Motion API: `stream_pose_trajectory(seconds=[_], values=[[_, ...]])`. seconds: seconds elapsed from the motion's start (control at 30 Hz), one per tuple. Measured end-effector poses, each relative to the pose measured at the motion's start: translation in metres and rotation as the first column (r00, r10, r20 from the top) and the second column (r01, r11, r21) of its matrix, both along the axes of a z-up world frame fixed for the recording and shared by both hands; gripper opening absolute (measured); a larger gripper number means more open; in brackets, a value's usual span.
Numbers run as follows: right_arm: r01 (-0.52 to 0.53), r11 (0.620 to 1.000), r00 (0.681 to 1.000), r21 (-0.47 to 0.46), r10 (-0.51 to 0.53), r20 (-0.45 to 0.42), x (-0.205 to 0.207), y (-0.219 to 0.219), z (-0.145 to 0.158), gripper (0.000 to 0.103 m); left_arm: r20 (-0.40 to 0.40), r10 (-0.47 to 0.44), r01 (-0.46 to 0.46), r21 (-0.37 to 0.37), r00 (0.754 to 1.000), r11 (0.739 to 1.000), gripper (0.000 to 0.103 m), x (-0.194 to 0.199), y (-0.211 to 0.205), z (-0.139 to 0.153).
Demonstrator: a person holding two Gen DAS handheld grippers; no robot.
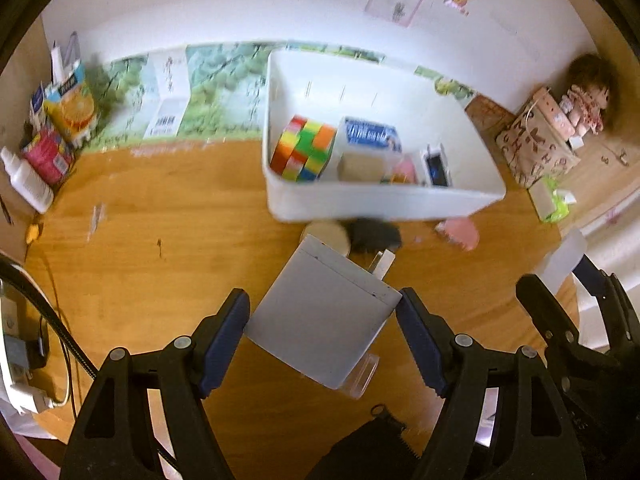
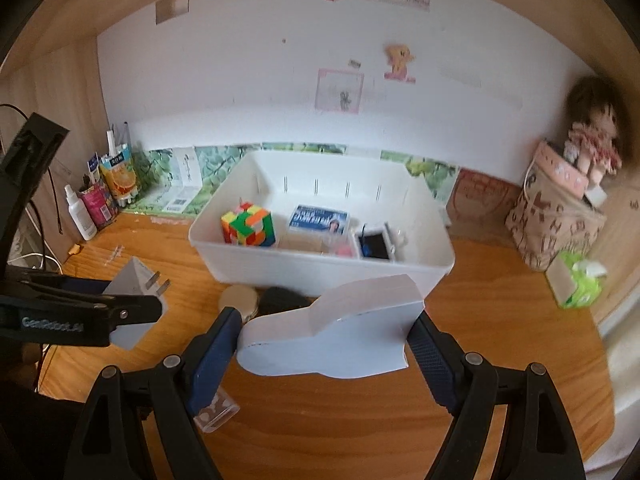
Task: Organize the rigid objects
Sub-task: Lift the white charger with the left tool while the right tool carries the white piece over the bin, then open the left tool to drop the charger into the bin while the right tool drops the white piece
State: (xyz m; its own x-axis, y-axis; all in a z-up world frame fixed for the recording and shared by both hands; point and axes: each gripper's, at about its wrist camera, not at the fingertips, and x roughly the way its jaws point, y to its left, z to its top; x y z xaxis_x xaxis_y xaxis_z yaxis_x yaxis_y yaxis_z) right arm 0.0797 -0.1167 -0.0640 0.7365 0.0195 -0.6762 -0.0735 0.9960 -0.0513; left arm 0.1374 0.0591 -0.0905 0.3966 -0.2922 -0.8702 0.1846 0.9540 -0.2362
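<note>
My left gripper (image 1: 323, 300) is shut on a pale grey plug adapter (image 1: 320, 328), whose metal prongs (image 1: 382, 264) point away from me; it hangs above the wooden desk. In the right wrist view my right gripper (image 2: 324, 320) is shut on a white curved-edged case (image 2: 332, 336), also off the desk. Beyond both stands a white bin (image 2: 320, 276) holding a bright puzzle cube (image 2: 249, 229), a blue box (image 2: 319, 218) and a small white box with a dark inside (image 2: 374, 245). The adapter (image 2: 134, 280) shows at the left of that view in the left gripper (image 2: 100, 312).
Just before the bin lie a round beige disc (image 1: 328, 234), a black object (image 1: 374, 236) and a pink item (image 1: 460, 232). A small clear box (image 2: 216, 410) sits below the grippers. Bottles and a juice carton (image 1: 70, 108) crowd the left; a patterned bag (image 2: 556, 224), doll and green tissue pack (image 2: 576, 284) stand at the right.
</note>
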Motion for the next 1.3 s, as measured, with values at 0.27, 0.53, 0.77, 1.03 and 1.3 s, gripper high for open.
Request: stream_pose_trajectory(seconds=[0.27,0.53,0.77,1.03,1.3], values=[[-0.055,0.998,0.998,-0.007,0.055,0.034,0.022,-0.023,0.034,0.083,0.081,0.018,-0.015,-0.046,0.997,0.999,0.078,0.02,-0.024,0.028],[-0.109,0.994,0.991,-0.011,0.109,0.08,0.05,-0.041,0.058,0.083,0.18,0.031,-0.013,-0.102,0.983,0.995,0.078,0.033,-0.046,0.05],[-0.14,0.99,0.984,-0.011,0.14,0.11,0.072,-0.055,0.063,0.083,0.277,0.078,-0.037,-0.152,0.958,0.988,0.078,0.043,-0.057,0.061],[-0.165,0.986,0.979,0.001,0.163,0.124,0.101,-0.069,0.054,0.083,0.378,0.131,-0.061,-0.191,0.917,0.98,0.078,0.058,-0.064,0.058],[-0.162,0.985,0.982,0.058,0.155,0.11,0.131,-0.086,0.029,0.083,0.477,0.183,-0.075,-0.237,0.86,0.969,0.07,0.078,-0.07,0.055]])
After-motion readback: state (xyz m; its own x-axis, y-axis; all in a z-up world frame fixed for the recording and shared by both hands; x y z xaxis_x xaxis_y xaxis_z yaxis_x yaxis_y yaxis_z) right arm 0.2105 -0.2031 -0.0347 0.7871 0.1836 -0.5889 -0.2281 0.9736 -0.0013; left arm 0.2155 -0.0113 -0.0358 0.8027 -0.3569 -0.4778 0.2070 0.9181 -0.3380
